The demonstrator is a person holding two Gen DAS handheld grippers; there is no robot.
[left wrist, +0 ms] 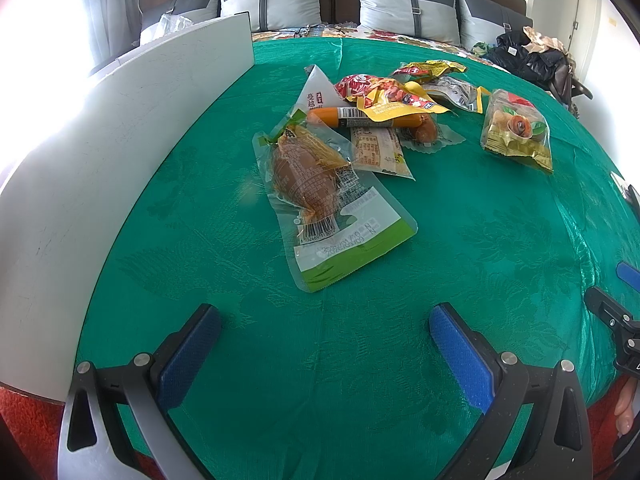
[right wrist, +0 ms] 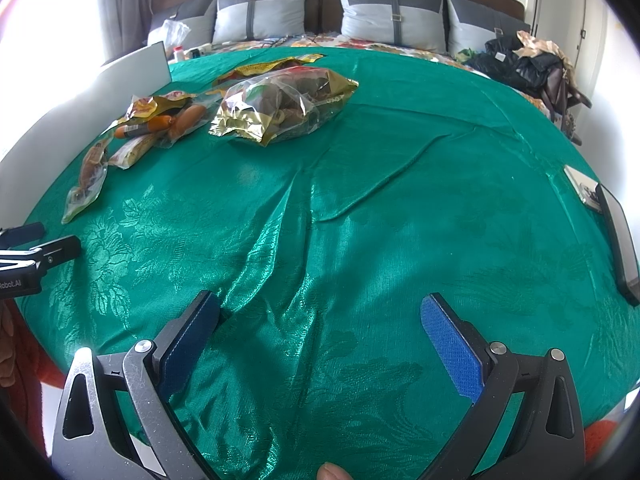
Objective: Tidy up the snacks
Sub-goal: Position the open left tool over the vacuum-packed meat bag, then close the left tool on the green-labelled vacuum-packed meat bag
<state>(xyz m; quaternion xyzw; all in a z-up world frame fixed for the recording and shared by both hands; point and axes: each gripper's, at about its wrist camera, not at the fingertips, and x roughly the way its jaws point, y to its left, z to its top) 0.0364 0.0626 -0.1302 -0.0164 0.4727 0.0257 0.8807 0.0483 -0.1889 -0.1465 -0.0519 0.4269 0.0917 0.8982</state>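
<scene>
Snack packets lie in a loose pile on the green cloth (left wrist: 460,240). Nearest my left gripper (left wrist: 326,316) is a clear pouch with a brown drumstick (left wrist: 316,188). Behind it lie an orange sausage stick (left wrist: 360,117), a beige bar packet (left wrist: 378,150), a red-yellow packet (left wrist: 386,94) and a clear bag of gold-wrapped sweets (left wrist: 516,130). The left gripper is open, hovering short of the pouch. My right gripper (right wrist: 320,312) is open over bare cloth, far from the bag of sweets (right wrist: 280,108) and the sausage packets (right wrist: 160,122).
A white board (left wrist: 120,152) stands upright along the left edge of the cloth. A dark flat phone-like device (right wrist: 620,240) lies at the right edge. Pillows (left wrist: 404,4) and a heap of dark clothes (left wrist: 528,56) sit behind. The cloth (right wrist: 360,220) is wrinkled mid-way.
</scene>
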